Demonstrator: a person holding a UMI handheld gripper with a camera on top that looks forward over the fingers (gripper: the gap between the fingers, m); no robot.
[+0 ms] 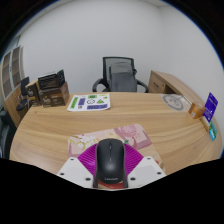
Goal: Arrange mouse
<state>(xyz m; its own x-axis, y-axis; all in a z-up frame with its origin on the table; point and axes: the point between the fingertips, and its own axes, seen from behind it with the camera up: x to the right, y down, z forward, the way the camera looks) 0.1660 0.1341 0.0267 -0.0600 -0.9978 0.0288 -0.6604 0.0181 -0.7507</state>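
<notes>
One black mouse [110,160], lying lengthwise between the two fingers of the gripper [110,172], its rounded back upward and its front end pointing away across the table. Fingers spread about as wide as the mouse; the magenta pads [90,160] sit hard against its left and right flanks with no gap to be seen, so the gripper appears clamped on it. Whether the mouse rests on the table or is lifted clear cannot be told.

One wooden table [60,125], light brown, broad, running off to both sides. Just ahead of the fingers, two pinkish packets: one [82,143] to the left, one [133,135] to the right, near each other and close to the fingertips. Further back, one white printed sheet [90,102] with green marks, lying flat near the far edge.

One black mesh office chair [119,72] behind the table, roughly central. One dark boxy item [52,89] at the far left of the table, details unclear. One blue and purple box [209,107] standing at the far right. White wall [110,30] beyond all.
</notes>
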